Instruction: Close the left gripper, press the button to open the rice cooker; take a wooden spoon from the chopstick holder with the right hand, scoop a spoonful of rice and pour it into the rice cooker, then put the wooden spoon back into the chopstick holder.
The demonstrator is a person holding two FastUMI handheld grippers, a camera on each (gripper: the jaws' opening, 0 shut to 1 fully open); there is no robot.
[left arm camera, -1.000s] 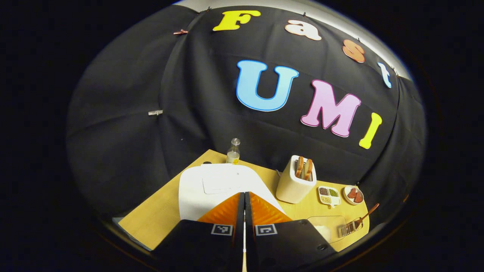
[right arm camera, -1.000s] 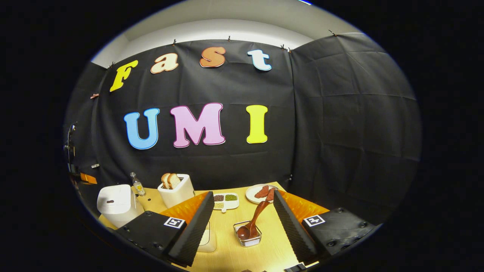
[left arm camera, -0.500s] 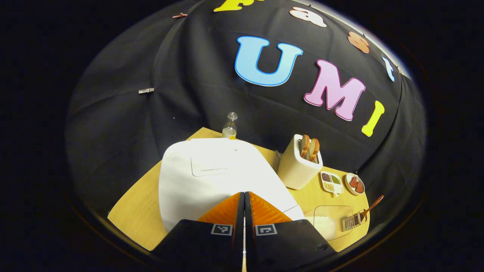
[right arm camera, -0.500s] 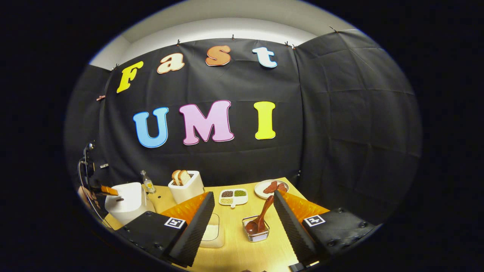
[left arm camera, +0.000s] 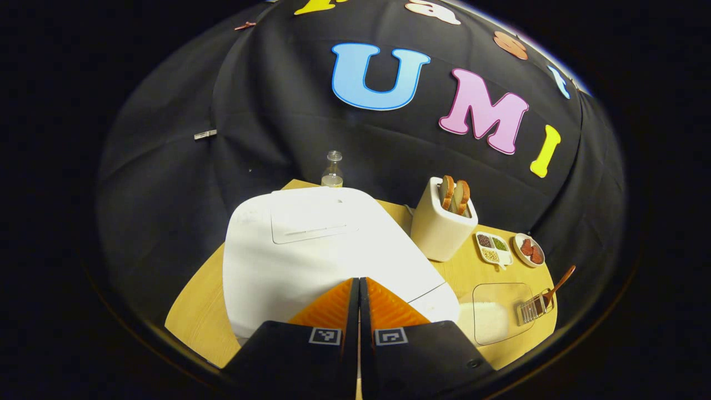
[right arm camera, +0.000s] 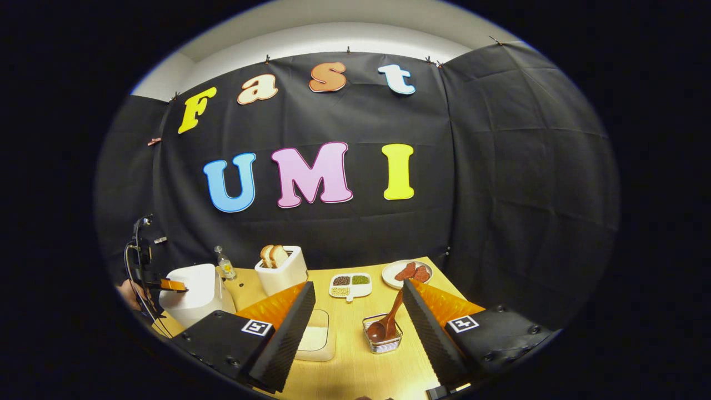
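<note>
In the left gripper view, the left gripper (left arm camera: 358,289) has its fingers pressed together, their tips over the front edge of the white rice cooker (left arm camera: 311,244), whose lid is down. In the right gripper view, the right gripper (right arm camera: 358,311) is spread wide above the table (right arm camera: 355,372), with the wooden spoon (right arm camera: 389,322) leaning in the chopstick holder (right arm camera: 383,339) between its fingers; the rice container (right arm camera: 316,339) sits just left.

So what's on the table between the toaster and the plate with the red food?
In the right gripper view, a small white divided dish of beans or grains sits between the toaster and the plate. The left gripper view shows the same order.
</note>
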